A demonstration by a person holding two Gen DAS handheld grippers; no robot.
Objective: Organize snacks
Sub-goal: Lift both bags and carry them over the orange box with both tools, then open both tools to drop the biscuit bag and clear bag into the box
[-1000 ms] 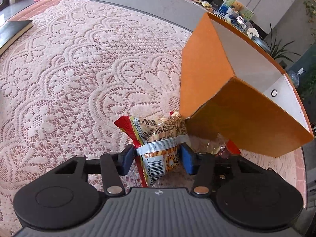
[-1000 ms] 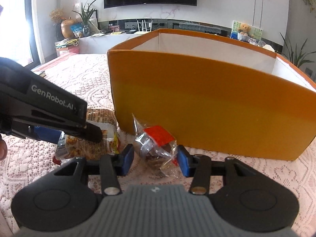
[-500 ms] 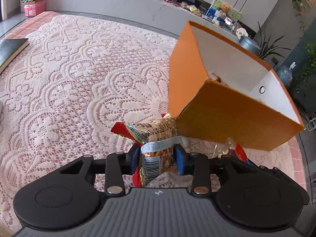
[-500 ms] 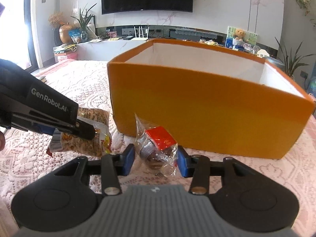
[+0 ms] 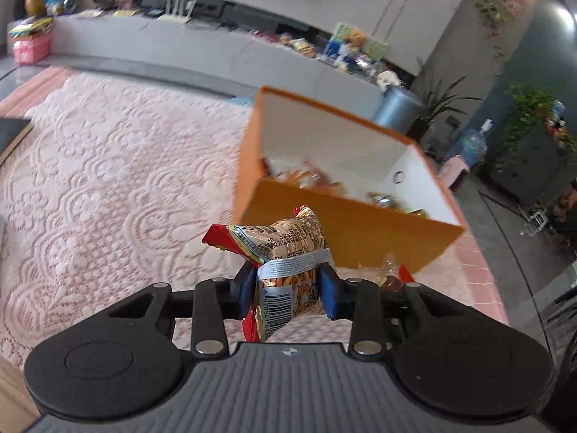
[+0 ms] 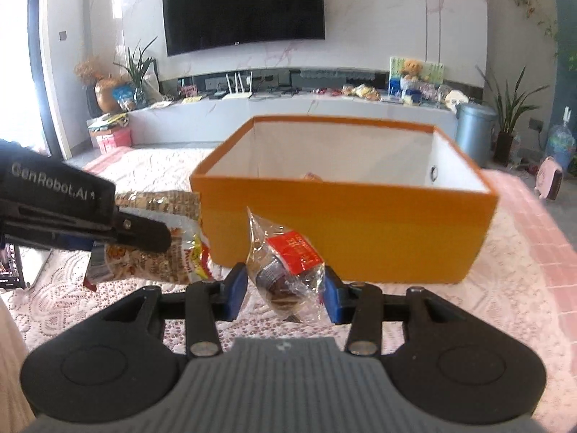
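Two grippers each clamp a snack above the lace tablecloth (image 5: 108,187), just short of the orange box (image 6: 346,238). Left gripper (image 5: 286,287) pinches a noodle-snack packet (image 5: 285,252) across its middle; right gripper (image 6: 285,290) squeezes a clear-wrapped cake with red label (image 6: 286,269). Other snacks (image 5: 310,178) lie inside the box.

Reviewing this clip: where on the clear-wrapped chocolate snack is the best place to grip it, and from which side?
Across the bulging middle, where the right gripper already pinches the clear-wrapped snack: pads on its two flanks, approaching from the near side, away from the orange box. The cake inside gives the pads something solid there; the loose crinkled film ends would likely slip or tear.
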